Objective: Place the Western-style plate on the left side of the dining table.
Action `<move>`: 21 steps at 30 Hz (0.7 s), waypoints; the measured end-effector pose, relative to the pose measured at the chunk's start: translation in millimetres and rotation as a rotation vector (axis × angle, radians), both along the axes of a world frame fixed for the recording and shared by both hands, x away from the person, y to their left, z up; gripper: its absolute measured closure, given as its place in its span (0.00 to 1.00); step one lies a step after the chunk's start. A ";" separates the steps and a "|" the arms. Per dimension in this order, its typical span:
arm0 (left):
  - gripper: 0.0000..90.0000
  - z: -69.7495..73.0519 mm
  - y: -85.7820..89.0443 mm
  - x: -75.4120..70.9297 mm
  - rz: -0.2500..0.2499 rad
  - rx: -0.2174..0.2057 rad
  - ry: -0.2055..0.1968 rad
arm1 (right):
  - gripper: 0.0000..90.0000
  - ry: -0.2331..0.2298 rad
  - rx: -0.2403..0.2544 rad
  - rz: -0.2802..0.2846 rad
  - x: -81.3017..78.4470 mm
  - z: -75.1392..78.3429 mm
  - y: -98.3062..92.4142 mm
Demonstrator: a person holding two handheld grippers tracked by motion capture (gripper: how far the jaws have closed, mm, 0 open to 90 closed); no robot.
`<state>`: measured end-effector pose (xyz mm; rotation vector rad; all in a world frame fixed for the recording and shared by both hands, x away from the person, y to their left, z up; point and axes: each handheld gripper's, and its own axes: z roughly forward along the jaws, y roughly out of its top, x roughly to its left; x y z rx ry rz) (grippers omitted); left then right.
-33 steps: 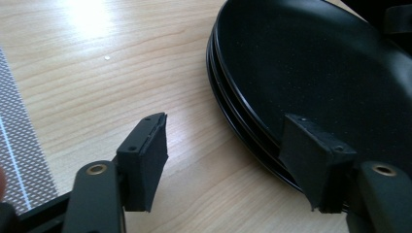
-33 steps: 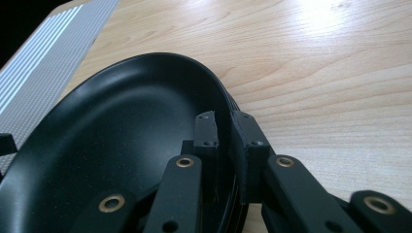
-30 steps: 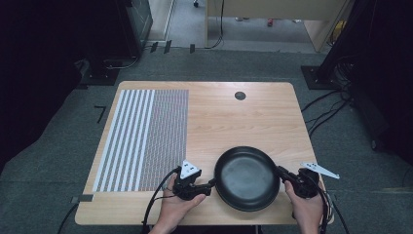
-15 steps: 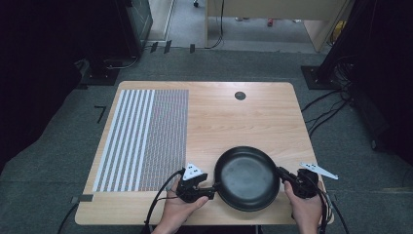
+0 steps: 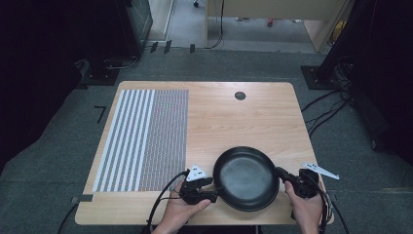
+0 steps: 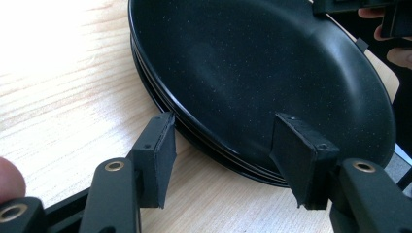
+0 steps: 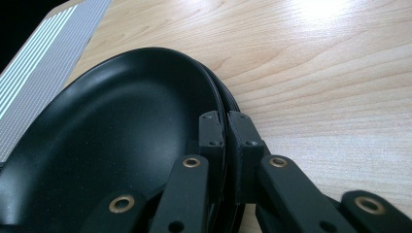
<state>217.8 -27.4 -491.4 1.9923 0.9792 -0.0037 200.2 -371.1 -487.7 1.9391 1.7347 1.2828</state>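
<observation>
Pan [image 5: 246,178] sits at the table's [image 5: 234,122] near edge, right of centre, about 5 o'clock from the striped mat [image 5: 146,139]. Your right gripper [image 5: 288,177] is clamped on the pan's rim at its 3 o'clock, one pad inside, one outside. Your left gripper [image 5: 215,190] straddles the rim at 8 o'clock; its jaws have just been closing, half open, pads [image 6: 163,160] not yet pressing.

Pan [image 7: 111,145] rim hidden between right gripper [image 7: 225,131] pads; left forearm cut off.
</observation>
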 end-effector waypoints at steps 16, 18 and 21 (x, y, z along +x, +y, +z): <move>0.49 6.1 7.3 5.6 0.022 -0.018 -0.007 | 0.96 0.001 0.016 0.040 0.3 -1.4 1.5; 0.49 6.7 8.9 6.6 0.028 -0.017 -0.006 | 0.96 0.002 0.017 0.049 0.6 -1.7 2.8; 0.50 8.8 13.0 8.8 0.044 -0.017 -0.006 | 0.97 0.000 0.019 0.086 1.5 -1.8 9.0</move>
